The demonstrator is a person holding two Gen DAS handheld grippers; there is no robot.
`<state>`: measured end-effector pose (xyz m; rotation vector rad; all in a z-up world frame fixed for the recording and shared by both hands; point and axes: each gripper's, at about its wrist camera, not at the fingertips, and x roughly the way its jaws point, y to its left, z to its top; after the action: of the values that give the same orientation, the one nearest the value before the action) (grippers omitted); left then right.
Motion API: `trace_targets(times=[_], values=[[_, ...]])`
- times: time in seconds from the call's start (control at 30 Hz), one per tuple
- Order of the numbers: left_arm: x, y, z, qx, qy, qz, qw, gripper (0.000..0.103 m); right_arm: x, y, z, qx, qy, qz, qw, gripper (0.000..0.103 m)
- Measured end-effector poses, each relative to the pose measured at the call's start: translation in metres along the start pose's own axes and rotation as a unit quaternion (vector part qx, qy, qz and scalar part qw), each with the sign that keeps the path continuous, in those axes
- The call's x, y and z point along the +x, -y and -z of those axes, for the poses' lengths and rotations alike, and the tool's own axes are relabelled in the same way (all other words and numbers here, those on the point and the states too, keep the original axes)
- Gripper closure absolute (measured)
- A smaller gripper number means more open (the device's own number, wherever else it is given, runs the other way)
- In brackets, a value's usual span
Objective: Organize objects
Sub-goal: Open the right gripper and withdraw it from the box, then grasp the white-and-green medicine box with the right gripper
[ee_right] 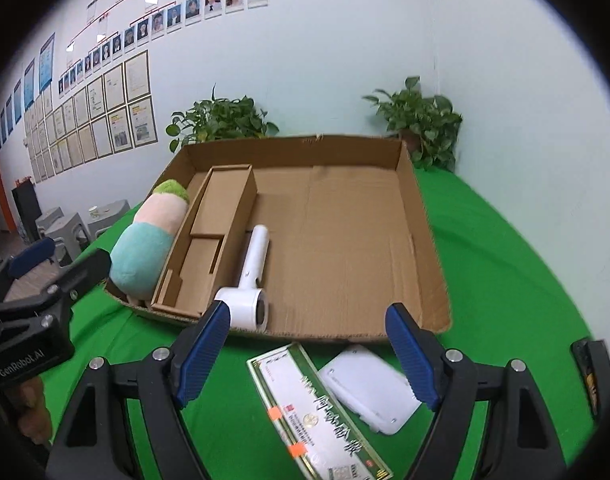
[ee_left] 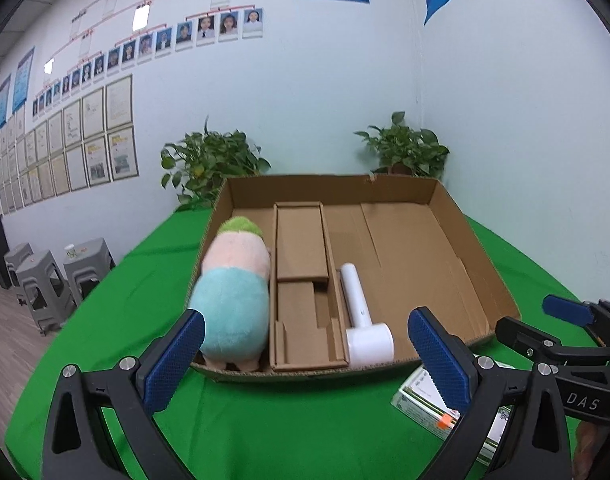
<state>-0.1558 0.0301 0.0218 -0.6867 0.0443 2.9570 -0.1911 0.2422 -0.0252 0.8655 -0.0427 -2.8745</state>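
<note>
Ahead of my right gripper (ee_right: 307, 354), jaws spread and empty, the plush toy (ee_right: 147, 240) and white dryer (ee_right: 251, 280) are already sitting in the cardboard tray (ee_right: 421, 216), while the green box (ee_right: 317, 412) and white pouch (ee_right: 369, 388) beneath it are waiting on the table (ee_right: 505, 280).

Green table (ee_right: 485, 280): cardboard tray (ee_right: 425, 240), green-white box (ee_right: 325, 412), white flat case (ee_right: 369, 388) on it.

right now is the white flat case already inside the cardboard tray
No, the white flat case lies on the green cloth outside the cardboard tray.
</note>
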Motion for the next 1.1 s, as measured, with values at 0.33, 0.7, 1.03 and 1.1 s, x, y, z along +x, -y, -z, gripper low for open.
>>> trace_targets(times=[0.33, 0.7, 1.03, 1.1], values=[[0.015, -0.002, 0.017, -0.022, -0.044, 0.049, 0.9976, 0.000, 0.004, 0.030, 0.032, 0.024, -0.049, -0.043, 0.998, 0.000], [0.034, 0.004, 0.045, -0.028, -0.103, 0.097, 0.9895, 0.000, 0.021, 0.069, 0.082, 0.013, -0.181, -0.060, 0.982, 0.001], [0.053, 0.001, 0.067, -0.044, -0.158, 0.126, 0.9783, 0.000, 0.033, 0.014, 0.102, -0.080, -0.207, -0.095, 0.970, 0.003], [0.059, -0.002, 0.073, -0.052, -0.177, 0.145, 0.9720, 0.000, 0.023, -0.003, 0.102, -0.115, -0.192, -0.124, 0.967, 0.010]])
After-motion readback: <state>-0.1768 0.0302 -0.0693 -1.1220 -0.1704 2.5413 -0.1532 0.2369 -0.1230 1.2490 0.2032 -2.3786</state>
